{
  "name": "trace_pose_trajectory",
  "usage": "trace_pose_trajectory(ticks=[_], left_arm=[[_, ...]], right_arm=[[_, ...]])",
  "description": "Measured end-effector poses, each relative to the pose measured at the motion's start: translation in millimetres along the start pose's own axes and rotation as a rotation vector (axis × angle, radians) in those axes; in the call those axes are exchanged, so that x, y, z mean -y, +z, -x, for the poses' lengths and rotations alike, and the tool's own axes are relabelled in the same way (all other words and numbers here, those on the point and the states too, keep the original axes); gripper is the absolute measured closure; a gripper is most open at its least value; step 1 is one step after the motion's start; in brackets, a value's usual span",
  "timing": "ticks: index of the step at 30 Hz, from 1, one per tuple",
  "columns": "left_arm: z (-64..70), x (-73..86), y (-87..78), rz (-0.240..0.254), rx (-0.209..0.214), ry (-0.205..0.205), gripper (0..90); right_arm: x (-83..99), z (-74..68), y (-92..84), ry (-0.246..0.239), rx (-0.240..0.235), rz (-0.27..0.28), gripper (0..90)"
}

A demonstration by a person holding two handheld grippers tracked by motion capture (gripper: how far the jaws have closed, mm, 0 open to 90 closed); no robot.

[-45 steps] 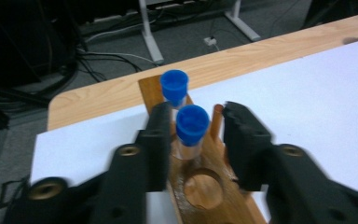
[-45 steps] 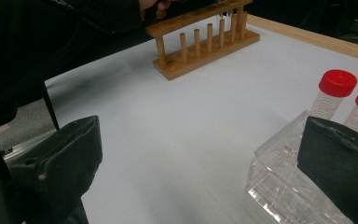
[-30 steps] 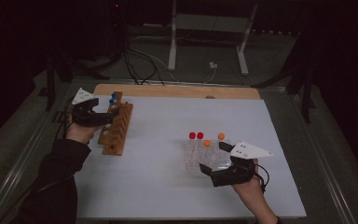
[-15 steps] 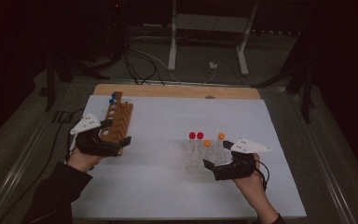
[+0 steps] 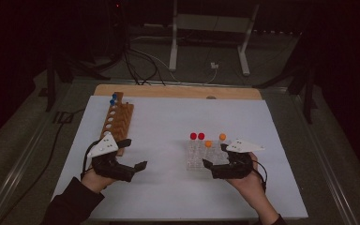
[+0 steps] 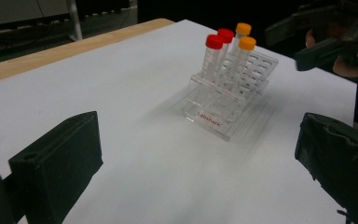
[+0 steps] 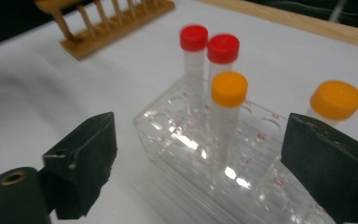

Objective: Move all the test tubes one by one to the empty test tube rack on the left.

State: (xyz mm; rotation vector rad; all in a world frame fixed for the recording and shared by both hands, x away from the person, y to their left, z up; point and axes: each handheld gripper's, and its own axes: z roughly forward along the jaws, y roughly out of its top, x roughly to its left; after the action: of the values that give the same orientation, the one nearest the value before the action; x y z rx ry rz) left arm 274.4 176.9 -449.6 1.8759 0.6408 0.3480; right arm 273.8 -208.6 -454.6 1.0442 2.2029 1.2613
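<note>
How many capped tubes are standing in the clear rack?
4: two red-capped tubes side by side at the far end of the clear rack, one orange-capped tube just in front, another orange-capped tube farther right.

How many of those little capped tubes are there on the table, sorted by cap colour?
Red-capped tubes: 2, in the clear rack
Orange-capped tubes: 2, in the same clear rack
Blue-capped tubes: 2, at the far end of the wooden rack
Total: 6 tubes
</note>
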Motion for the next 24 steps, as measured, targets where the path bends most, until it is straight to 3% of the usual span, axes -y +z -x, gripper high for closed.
trace_pose_trajectory(ticks=[5,14,24], left_arm=[[3.1,3.6,4.1,-0.015,0.008,0.010,1.4],[3.3,3.6,4.6,-0.016,0.014,0.012,1.4],[3.1,4.2,4.8,-0.019,0.012,0.011,1.4]], right_arm=[[0.6,-4.1,7.2,-0.007,0.036,-0.047,29.7],[-1.3,-3.1,17.0,0.017,0.044,-0.092,52.5],[-4.8,1.3,33.9,-0.003,0.125,-0.127,66.4]])
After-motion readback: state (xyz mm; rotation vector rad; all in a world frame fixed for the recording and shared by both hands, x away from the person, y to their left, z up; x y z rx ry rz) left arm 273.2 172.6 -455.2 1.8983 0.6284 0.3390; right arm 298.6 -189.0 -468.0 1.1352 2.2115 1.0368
